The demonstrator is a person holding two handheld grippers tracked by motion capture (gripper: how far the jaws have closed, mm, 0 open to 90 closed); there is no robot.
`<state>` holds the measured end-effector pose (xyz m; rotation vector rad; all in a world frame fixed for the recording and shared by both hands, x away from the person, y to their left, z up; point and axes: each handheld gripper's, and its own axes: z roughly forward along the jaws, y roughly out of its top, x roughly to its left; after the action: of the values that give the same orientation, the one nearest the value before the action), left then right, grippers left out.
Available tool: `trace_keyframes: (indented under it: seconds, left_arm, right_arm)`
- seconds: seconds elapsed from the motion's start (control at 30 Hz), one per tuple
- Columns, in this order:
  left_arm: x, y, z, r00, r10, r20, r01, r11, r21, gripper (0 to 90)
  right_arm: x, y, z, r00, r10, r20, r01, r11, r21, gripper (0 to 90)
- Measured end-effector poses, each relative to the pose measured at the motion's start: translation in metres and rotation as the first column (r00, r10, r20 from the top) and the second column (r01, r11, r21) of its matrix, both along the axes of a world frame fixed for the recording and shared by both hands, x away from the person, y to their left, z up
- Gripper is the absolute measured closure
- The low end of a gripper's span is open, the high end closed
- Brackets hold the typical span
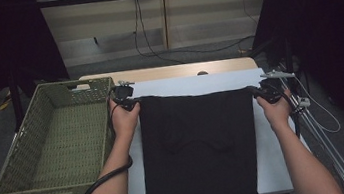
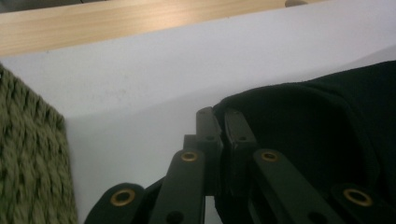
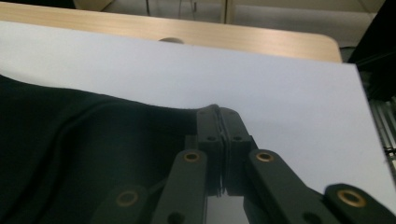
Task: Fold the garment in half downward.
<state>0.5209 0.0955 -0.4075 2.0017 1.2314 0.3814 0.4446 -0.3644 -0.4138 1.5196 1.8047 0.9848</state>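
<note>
My left gripper [image 1: 134, 101] and right gripper [image 1: 255, 90] are both clamped on the black cloth [image 1: 197, 144], at its two far corners.

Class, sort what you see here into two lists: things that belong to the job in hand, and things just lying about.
In the job:
black cloth
left gripper, shut on its far left corner
right gripper, shut on its far right corner

Lying about:
woven basket
white sheet
wooden table
</note>
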Motion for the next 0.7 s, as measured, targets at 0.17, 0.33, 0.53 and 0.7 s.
trace_keyframes:
  seconds: [0.17, 0.33, 0.53, 0.7]
  left_arm:
    - [0.015, -0.003, -0.008, 0.9993, 0.035, -0.011, -0.036, 0.9977, -0.058, 73.0]
    - [0.008, -0.006, -0.02, 0.9969, 0.063, -0.048, -0.065, 0.9963, -0.056, 39.4]
    - [-0.013, -0.008, -0.018, 0.9991, 0.03, -0.029, -0.032, 0.9973, -0.066, 27.1]
    - [-0.033, -0.013, -0.017, 0.9999, -0.015, -0.004, 0.015, 0.9956, -0.092, 24.0]
  right_arm:
    - [0.021, 0.007, -0.002, 0.9995, -0.031, -0.006, 0.031, 1.0, -0.001, 71.8]
    - [0.017, 0.021, -0.012, 0.9987, -0.009, -0.05, 0.01, 1.0, 0.014, 59.1]
    - [-0.008, 0.038, -0.015, 0.9957, 0.07, -0.06, -0.067, 0.996, 0.057, 51.2]
    - [-0.033, 0.052, -0.015, 0.9907, 0.126, -0.051, -0.123, 0.99, 0.073, 44.7]
